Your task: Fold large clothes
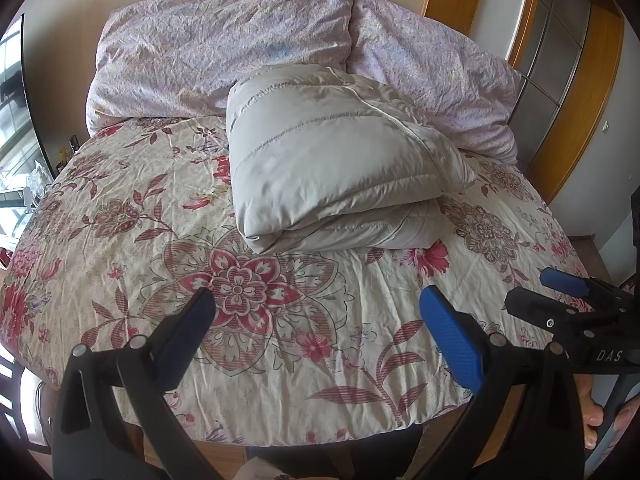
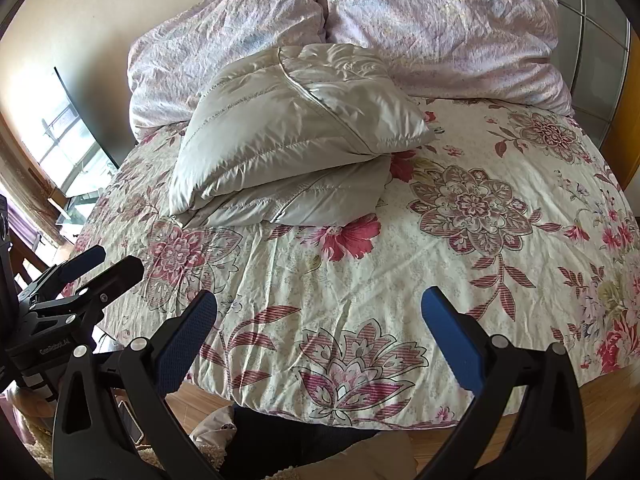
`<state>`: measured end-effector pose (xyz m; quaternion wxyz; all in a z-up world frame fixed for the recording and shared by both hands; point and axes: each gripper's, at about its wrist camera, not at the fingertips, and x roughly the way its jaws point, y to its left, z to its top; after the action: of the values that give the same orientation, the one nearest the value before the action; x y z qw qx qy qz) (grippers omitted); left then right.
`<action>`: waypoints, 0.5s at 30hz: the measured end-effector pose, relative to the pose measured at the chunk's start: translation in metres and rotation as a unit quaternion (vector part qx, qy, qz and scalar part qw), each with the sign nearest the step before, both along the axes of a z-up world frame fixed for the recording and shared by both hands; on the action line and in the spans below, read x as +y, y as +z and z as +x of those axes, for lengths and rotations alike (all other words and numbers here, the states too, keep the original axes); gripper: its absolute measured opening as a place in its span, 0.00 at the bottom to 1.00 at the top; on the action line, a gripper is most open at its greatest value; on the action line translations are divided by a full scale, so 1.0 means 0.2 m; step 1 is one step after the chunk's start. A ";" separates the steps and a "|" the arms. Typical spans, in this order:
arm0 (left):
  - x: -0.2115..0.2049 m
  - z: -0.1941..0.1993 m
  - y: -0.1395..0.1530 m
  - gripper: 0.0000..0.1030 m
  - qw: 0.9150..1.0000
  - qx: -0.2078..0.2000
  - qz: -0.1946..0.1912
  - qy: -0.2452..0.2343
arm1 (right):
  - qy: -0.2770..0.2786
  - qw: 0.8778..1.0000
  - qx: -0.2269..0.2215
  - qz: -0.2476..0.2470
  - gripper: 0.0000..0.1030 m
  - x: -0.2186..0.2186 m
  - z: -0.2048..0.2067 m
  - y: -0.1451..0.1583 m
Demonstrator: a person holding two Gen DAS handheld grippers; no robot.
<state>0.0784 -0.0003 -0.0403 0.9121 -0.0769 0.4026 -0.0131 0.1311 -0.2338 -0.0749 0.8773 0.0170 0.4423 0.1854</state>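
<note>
A pale grey quilted puffer jacket [image 1: 336, 160] lies folded into a thick bundle on the floral bedspread [image 1: 140, 240], towards the pillows; the right wrist view shows the same jacket [image 2: 288, 144]. My left gripper [image 1: 320, 312] hovers open above the near part of the bed, well short of the jacket, with nothing between its blue pads. My right gripper [image 2: 320, 312] is open too and holds nothing, level with the left one. The right gripper [image 1: 560, 292] shows at the right edge of the left wrist view, and the left gripper [image 2: 92, 268] at the left edge of the right wrist view.
Two lilac crumpled pillows [image 1: 224, 40] [image 1: 436, 72] lean on the headboard wall behind the jacket. A wood-framed sliding door [image 1: 560, 80] stands to the right, a window [image 1: 12, 120] to the left. The bed's near edge [image 2: 340, 420] drops to a wooden floor, where a person's dark trousers [image 2: 288, 440] show.
</note>
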 end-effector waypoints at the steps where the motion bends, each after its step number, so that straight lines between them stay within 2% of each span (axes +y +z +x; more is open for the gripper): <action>1: 0.00 0.00 0.00 0.98 1.000 0.000 0.000 0.001 | 0.000 1.000 0.000 0.000 0.99 0.00 0.00 0.00; 15: 0.00 0.01 -0.01 0.98 1.000 0.001 -0.001 0.001 | -0.001 1.000 0.000 0.000 0.99 -0.01 0.01 -0.01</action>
<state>0.0803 -0.0007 -0.0421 0.9118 -0.0782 0.4030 -0.0130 0.1329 -0.2351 -0.0767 0.8774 0.0173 0.4424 0.1850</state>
